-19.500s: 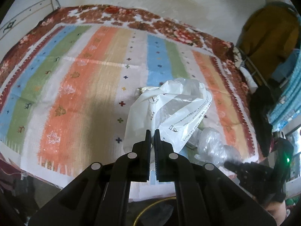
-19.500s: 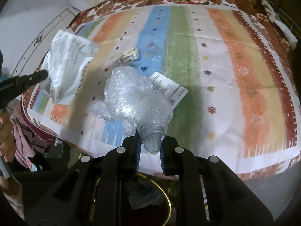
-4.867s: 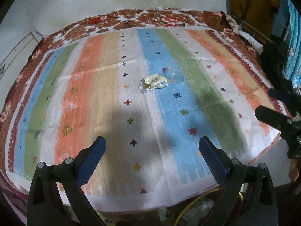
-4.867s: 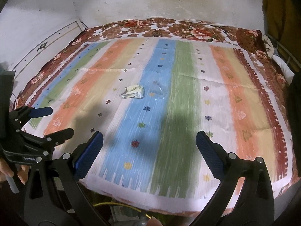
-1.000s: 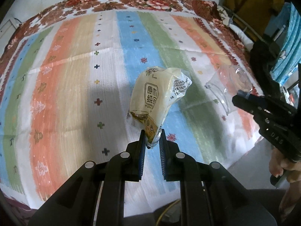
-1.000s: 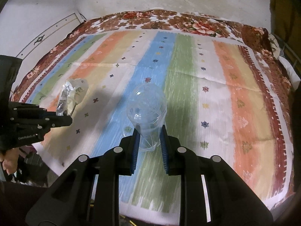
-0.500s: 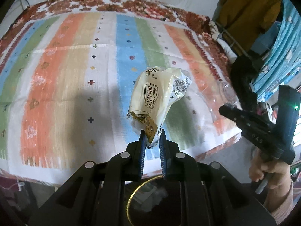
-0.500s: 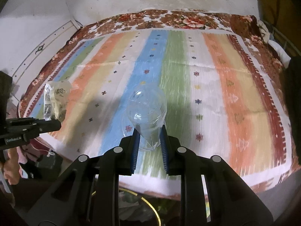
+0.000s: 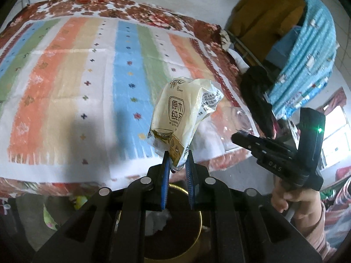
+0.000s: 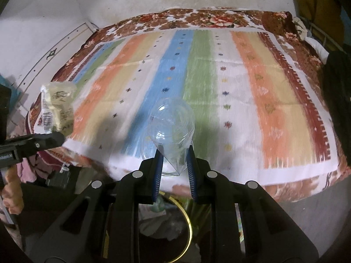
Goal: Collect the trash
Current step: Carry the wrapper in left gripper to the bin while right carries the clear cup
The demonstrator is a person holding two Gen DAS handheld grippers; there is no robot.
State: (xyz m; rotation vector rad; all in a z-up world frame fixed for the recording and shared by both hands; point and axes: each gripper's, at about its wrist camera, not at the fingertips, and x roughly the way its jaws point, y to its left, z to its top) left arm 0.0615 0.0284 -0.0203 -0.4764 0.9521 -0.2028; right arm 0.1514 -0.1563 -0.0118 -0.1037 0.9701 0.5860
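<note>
My left gripper (image 9: 177, 158) is shut on the lower end of a cream tissue pack wrapper (image 9: 184, 116) with printed characters, which stands up between the blue pads. In the right wrist view that same wrapper (image 10: 57, 107) shows at the far left above the left gripper's tip. My right gripper (image 10: 174, 156) is shut on a squashed clear plastic cup (image 10: 172, 129). The cup (image 9: 238, 120) also appears in the left wrist view, at the tip of the right gripper. Both grippers hang over a gold-rimmed trash bin (image 9: 198, 221) (image 10: 188, 225) with crumpled trash inside.
A bed with a striped cloth (image 10: 219, 76) over a floral blanket fills the view ahead, with its near edge just beyond the bin. A dark garment (image 9: 258, 100) and a blue patterned cloth (image 9: 307, 54) hang at the right. A hand (image 9: 296, 199) grips the right tool.
Both grippers have pulled back from over the bed, each with its item, and the bed's near edge and the gold-rimmed bin have come into view beneath them.
</note>
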